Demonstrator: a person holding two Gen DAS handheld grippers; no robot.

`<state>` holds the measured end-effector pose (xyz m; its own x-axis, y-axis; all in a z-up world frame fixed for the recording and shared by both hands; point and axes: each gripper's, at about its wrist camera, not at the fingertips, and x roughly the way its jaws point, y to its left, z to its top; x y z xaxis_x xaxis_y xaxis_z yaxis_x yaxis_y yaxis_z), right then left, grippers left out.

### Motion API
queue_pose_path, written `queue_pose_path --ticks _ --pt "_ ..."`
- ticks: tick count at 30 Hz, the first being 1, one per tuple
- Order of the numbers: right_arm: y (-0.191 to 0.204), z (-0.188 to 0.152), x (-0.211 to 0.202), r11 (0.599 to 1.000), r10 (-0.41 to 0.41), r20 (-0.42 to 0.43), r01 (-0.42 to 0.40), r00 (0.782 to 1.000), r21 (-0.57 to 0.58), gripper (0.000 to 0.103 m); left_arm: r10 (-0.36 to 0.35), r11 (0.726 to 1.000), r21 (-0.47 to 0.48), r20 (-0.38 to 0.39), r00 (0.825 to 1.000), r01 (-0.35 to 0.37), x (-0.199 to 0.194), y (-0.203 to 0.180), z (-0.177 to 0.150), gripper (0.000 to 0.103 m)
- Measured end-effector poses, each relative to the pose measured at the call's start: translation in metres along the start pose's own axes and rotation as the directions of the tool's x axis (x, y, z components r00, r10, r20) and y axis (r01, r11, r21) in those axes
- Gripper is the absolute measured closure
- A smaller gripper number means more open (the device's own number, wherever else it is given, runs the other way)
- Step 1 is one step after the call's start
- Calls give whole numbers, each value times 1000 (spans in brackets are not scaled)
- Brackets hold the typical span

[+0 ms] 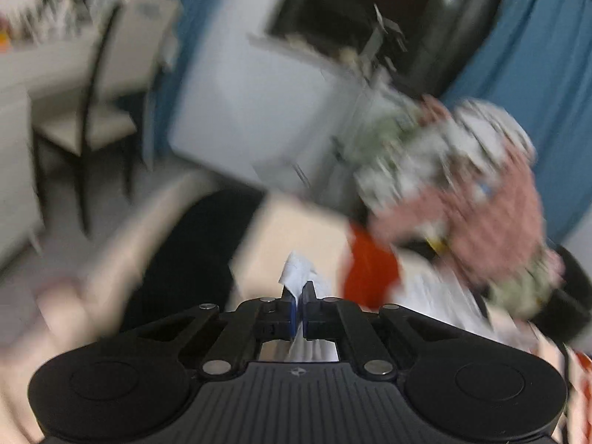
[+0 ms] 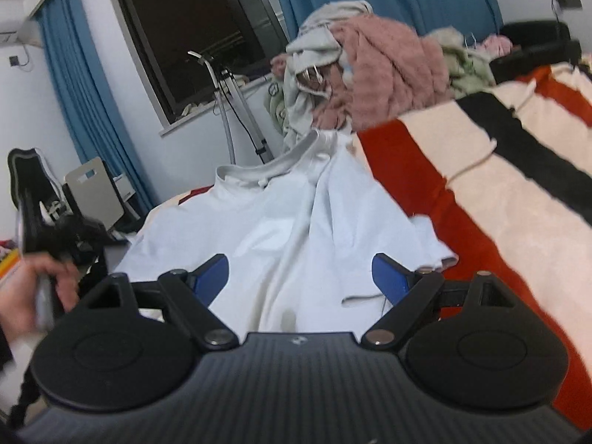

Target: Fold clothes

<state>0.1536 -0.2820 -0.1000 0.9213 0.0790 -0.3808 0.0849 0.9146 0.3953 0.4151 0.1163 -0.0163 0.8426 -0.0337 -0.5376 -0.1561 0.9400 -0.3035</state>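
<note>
A white collared shirt [image 2: 281, 222] lies spread on a bed covered by a red, cream and black striped blanket [image 2: 499, 192]. My right gripper [image 2: 300, 277] is open just above the shirt's lower part, blue pads apart, holding nothing. My left gripper [image 1: 299, 292] is shut on a pinch of the white shirt [image 1: 298, 272], whose fabric sticks up between the pads; this view is blurred by motion. In the right wrist view, the left gripper and the hand holding it [image 2: 40, 270] are at the left edge of the bed.
A pile of clothes, pink fleece [image 2: 388, 70], grey [image 2: 318, 48] and pale green, sits at the far end of the bed. It also shows in the left wrist view [image 1: 466, 185]. A window [image 2: 199, 44], blue curtains, a garment steamer stand [image 2: 236, 111] and chairs [image 1: 107, 92] stand beyond.
</note>
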Motion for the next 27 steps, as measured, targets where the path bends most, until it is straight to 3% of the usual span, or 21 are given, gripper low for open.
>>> queue_pose_path --ticks 3,6,8,10,12,14,17,22,25,27 --pt "2 1 6 1000 -17 0 17 1000 -2 17 163 984 52 81 983 -168 11 0 43 100" --pt "2 0 16 1000 -30 -14 30 999 -9 17 263 961 68 82 961 -268 36 5 52 100" --pt "3 -2 22 999 -34 -21 34 999 -20 17 279 956 83 54 959 -283 54 10 43 98" --pt "4 -3 26 999 -39 -19 38 999 -37 17 257 962 83 28 966 -259 66 13 32 86" --pt "5 -5 28 997 -41 -12 40 999 -62 17 272 957 95 17 962 -273 69 16 23 59" --pt "7 -6 29 996 -39 -11 38 999 -78 17 258 963 84 8 966 -257 59 18 12 51" --pt "8 -7 30 997 -20 -24 18 1000 -78 17 196 979 60 -27 980 -194 19 22 -14 39" --pt "11 -5 18 994 14 4 -13 1000 -104 17 117 993 29 -88 989 -114 -82 31 -72 38" --pt "16 -7 7 990 13 24 -9 1000 -141 17 98 993 71 -134 986 -89 -146 34 -123 35" --pt "19 -7 -1 989 15 23 -12 1000 -149 17 41 997 69 -170 985 -29 -187 38 -156 36"
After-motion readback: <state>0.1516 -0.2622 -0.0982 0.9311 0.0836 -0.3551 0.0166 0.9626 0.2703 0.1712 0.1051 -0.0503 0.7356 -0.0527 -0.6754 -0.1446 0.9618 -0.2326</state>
